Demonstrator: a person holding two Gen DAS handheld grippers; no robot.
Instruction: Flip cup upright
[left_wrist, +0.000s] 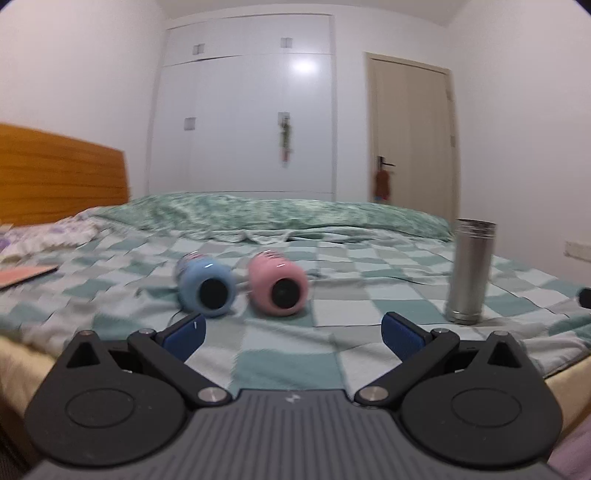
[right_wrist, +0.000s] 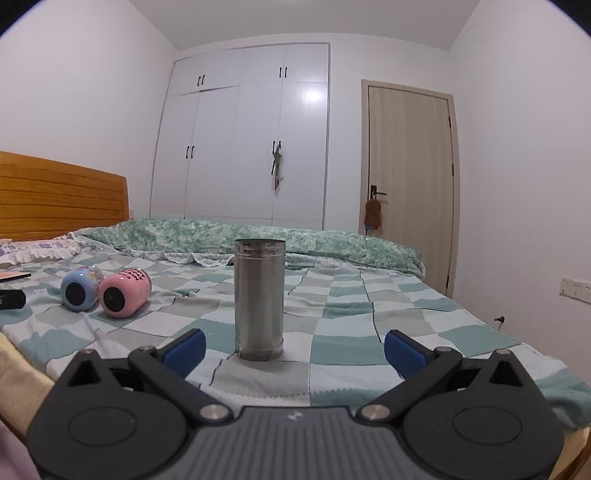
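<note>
Left claw (left_wrist: 291, 332) spread wide, nothing between its fingers, low over the near edge of the bed (left_wrist: 332, 354). Ahead and slightly left of it lies the blue cup (left_wrist: 205, 286), on its side, one dark round end facing the claw. Just right of that, close beside it — contact not clear — lies the pink cup (left_wrist: 277, 282), also on its side, almost dead ahead of the claw. Whether those dark ends are mouths or recessed bases I cannot tell; no contents visible, nothing spilled on the checked cover.

Far right of the left claw, and directly ahead of the right claw (right_wrist: 293, 349), a steel cup (right_wrist: 259, 299) stands upright with its mouth up. Inside hidden from this low angle. Right claw also wide open, empty, the steel cup just beyond its fingertips.

Judgement: steel one is done; the two lying cups remain, and the left claw is placed for the pink one. To do it well — close across the barrel near mid-length, not the rounded end, lift clear of the soft cover before rotating, and set it on a flat patch. Bedding gives; a tilted landing would topple it onto its neighbour.
</note>
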